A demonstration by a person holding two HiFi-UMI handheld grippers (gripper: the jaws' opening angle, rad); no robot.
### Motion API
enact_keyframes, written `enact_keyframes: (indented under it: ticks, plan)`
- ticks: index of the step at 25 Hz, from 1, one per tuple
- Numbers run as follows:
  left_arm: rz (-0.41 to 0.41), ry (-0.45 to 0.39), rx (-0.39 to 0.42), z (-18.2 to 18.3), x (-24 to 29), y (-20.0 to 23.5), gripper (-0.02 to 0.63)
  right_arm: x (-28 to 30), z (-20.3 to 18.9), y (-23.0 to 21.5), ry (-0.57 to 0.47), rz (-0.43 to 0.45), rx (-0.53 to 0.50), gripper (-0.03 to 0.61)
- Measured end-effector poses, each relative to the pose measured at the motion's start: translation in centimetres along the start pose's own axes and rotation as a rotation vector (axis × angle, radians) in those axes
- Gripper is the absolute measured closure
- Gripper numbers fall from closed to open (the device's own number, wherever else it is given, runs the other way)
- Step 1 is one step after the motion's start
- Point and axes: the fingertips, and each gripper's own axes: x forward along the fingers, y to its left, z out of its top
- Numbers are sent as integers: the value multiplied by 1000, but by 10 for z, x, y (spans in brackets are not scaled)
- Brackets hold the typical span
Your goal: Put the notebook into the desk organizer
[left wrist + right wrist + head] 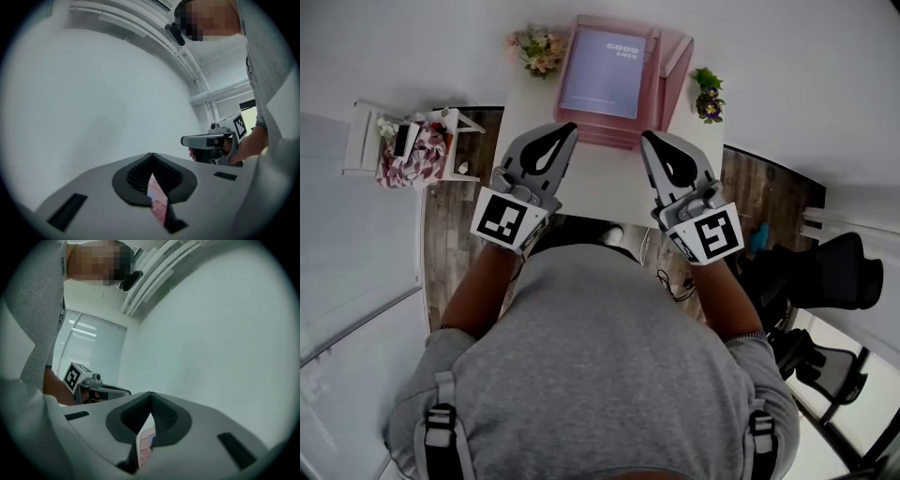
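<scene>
notebook [602, 73] in pink desk organizer [675, 58] at 12 o'clock, left gripper [569, 127] at 11, right gripper [646, 137] at 1, both jaws closed, empty

The person wears a grey short-sleeved T-shirt [600, 366], with a grey strap [439, 427] and black buckle on each shoulder of it. Ahead of the T-shirt, the left gripper [564, 131] and right gripper [649, 139] are pale grey shells with black ribbed pads [546, 150]. At the end nearest the T-shirt, each carries a black-and-white marker cube [508, 218].
</scene>
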Motion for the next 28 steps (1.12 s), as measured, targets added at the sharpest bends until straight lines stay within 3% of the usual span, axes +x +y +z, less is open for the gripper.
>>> enact_keyframes:
  ticks: [12, 28]
  plan:
    - [-35, -28, -3, -5, -10, -28, 595, -16, -22, 18, 25, 10, 1, 572]
    - [-31, 8, -14, -12, -10, -31, 595, -20, -19, 24, 22, 15, 2, 571]
